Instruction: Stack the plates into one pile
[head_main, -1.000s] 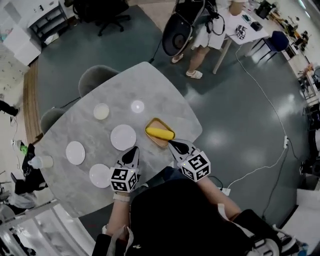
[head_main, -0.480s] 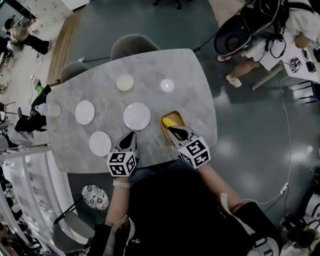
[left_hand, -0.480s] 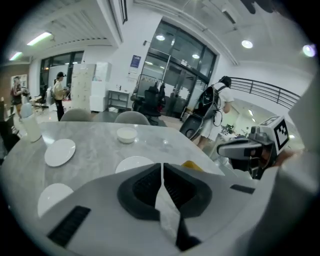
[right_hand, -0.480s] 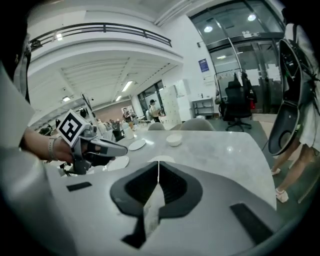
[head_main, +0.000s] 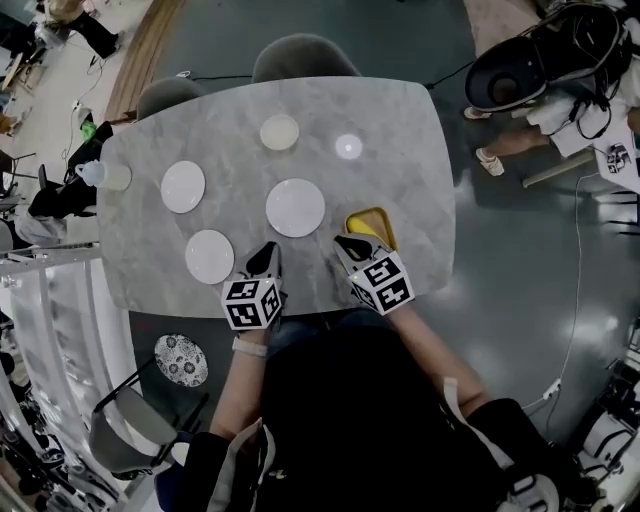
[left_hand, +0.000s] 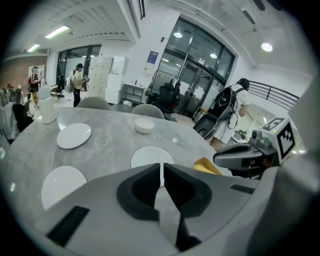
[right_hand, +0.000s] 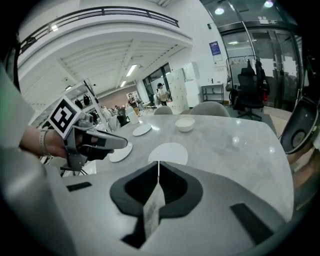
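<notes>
Three white plates lie apart on the grey marble table (head_main: 400, 110): a larger one (head_main: 295, 207) in the middle, one (head_main: 183, 187) at the left and one (head_main: 210, 256) near the front edge. My left gripper (head_main: 268, 258) is shut and empty, just right of the front plate (left_hand: 62, 185), with the middle plate (left_hand: 152, 156) ahead of its jaws. My right gripper (head_main: 350, 245) is also shut and empty, over the near end of a yellow tray (head_main: 372, 225). The right gripper view shows the middle plate (right_hand: 169, 152) straight ahead and the left gripper (right_hand: 100, 142) to its left.
A small cream bowl (head_main: 279, 132) and a small clear dish (head_main: 348, 147) sit at the far side. A pale cup (head_main: 105, 177) stands at the table's left edge. Two grey chairs (head_main: 305, 57) are tucked in beyond. A person (head_main: 600, 70) stands at the upper right.
Both grippers have come down and forward over the table's near edge, still shut. The head view has swung, so the table now lies squarer below me.
</notes>
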